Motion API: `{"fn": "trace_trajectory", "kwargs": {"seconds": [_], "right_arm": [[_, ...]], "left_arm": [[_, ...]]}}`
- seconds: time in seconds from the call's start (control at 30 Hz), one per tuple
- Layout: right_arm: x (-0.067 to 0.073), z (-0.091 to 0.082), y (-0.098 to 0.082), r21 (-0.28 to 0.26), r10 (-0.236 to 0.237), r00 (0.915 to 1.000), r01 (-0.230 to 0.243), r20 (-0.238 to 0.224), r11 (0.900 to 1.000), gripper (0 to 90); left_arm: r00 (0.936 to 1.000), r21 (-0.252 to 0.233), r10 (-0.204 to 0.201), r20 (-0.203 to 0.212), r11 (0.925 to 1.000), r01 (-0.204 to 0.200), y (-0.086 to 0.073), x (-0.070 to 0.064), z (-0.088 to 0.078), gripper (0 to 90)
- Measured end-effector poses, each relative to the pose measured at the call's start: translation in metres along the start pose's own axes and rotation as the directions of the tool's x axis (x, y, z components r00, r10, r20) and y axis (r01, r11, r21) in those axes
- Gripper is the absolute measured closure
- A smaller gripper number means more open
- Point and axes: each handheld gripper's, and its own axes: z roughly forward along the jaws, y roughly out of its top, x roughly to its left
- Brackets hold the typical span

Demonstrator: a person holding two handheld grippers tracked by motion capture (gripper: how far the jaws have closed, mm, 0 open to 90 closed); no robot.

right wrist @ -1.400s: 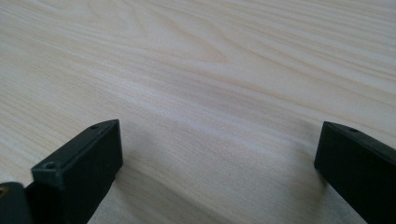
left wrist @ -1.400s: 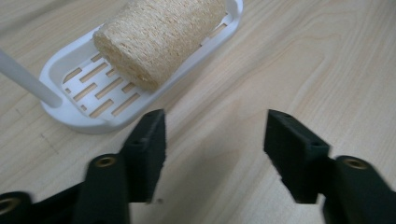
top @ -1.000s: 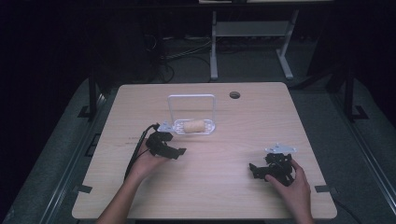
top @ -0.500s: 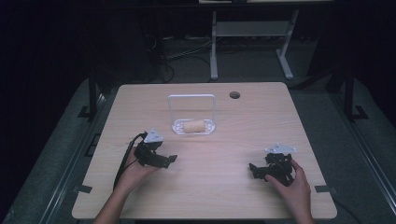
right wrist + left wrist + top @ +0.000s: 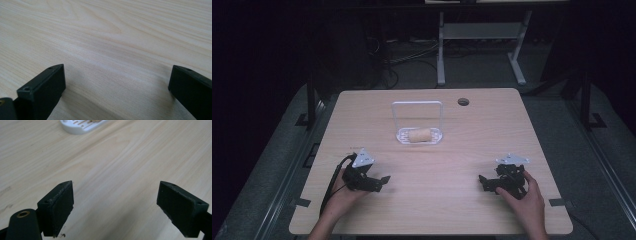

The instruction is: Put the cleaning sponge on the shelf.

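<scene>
A small white slotted rack with an upright wire frame stands at the table's middle, and a tan bread roll lies on its base. My left gripper rests low on the table's front left, open, nothing between its jaws. In the left gripper view the gripper stands wide over bare wood, and the rack's rim shows at the top edge. My right gripper rests at the front right, also open and empty; the right gripper view shows the same gripper spread over wood grain.
The light wooden table has a round cable hole at the back right. A white metal stand and cables sit on the dark floor beyond the far edge. Black clips mark the table's front corners.
My left gripper has drawn back from the rack toward the front left of the table. The roll stays on the rack. The right gripper has not moved.
</scene>
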Motion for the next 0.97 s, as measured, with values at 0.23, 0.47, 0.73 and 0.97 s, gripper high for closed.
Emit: {"fn": "trace_trajectory", "kwargs": {"seconds": [0.23, 0.47, 0.73, 0.97], "right_arm": [[0.0, 0.0, 0.0, 0.001, 0.003, 1.0, -0.003, 0.0, 1.0, 0.6], [0.0, 0.0, 0.0, 0.0, 0.003, 1.0, -0.003, 0.0, 1.0, 0.6], [0.0, 0.0, 0.0, 0.0, 0.003, 1.0, -0.003, 0.0, 1.0, 0.6], [0.0, 0.0, 0.0, -0.001, 0.002, 1.0, -0.002, 0.0, 1.0, 0.6]], "left_arm": [[0.9997, 0.009, -0.007, -0.025, 0.9999, 0.007, -0.02, -0.001, -0.008, 13.7], [0.9994, 0.005, -0.022, -0.025, 0.9997, 0.022, -0.037, 0.001, -0.011, 13.7], [0.9996, -0.005, -0.027, 0.01, 0.9996, 0.027, -0.044, 0.002, -0.006, 13.1], [0.9996, -0.005, -0.026, 0.01, 0.9996, 0.026, -0.044, 0.002, -0.006, 13.1]]}}
